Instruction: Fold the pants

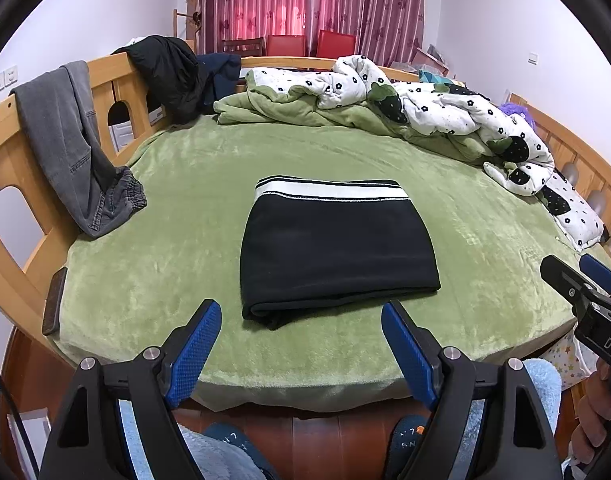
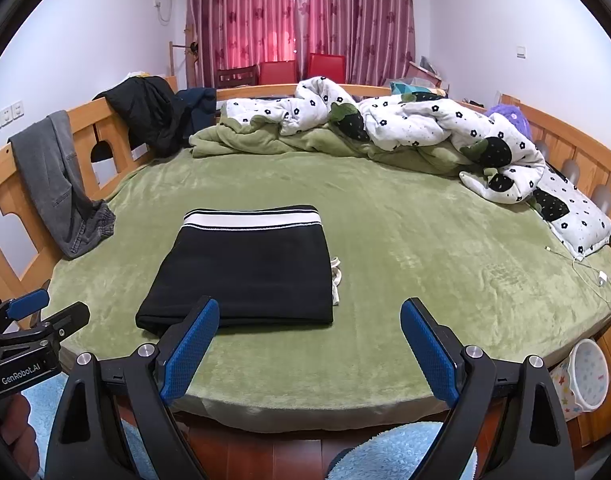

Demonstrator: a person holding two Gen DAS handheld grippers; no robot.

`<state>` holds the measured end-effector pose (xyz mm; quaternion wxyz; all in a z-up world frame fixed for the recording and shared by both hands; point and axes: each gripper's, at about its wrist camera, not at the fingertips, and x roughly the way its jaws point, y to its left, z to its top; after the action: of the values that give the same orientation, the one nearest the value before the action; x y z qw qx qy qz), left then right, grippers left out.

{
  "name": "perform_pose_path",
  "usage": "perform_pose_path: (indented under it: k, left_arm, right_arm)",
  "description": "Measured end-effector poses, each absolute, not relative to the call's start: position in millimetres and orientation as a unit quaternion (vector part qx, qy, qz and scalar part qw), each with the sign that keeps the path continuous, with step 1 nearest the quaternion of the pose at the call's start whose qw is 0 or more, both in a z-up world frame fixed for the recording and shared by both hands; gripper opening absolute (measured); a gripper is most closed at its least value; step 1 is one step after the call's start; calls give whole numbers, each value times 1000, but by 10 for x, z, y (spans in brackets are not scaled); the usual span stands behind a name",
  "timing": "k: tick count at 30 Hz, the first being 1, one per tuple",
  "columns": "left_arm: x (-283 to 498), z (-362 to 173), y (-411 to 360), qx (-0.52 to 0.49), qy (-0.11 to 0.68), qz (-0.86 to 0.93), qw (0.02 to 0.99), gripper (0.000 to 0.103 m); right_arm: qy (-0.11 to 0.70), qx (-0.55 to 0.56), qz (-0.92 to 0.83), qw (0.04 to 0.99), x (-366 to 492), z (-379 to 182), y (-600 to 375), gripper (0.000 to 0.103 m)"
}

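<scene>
Blue-padded left tongs [image 1: 301, 350] and right tongs [image 2: 309, 350] both gape wide and hold nothing, hanging near the bed's front edge. Just beyond them the black knit pants with a white-striped waistband [image 1: 337, 248] lie folded into a compact rectangle on the green plush bed blanket [image 1: 177, 184], so the folding looks finished. A pale drawstring [image 2: 336, 280] pokes out on the right. Snagging it, or brushing the near fold, could undo the stack. Farther back, grey jeans [image 1: 61, 136] drape over the wooden rail.
</scene>
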<state>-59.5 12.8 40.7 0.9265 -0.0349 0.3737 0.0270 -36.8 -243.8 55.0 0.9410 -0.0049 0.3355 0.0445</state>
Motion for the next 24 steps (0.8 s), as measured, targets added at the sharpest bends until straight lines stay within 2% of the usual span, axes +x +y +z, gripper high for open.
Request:
perform_pose_path:
  k: [24]
  left_arm:
    - [-617, 412, 121, -34, 372, 31, 927, 81]
  right_arm:
    - [334, -6, 43, 942, -363, 584, -2435, 91]
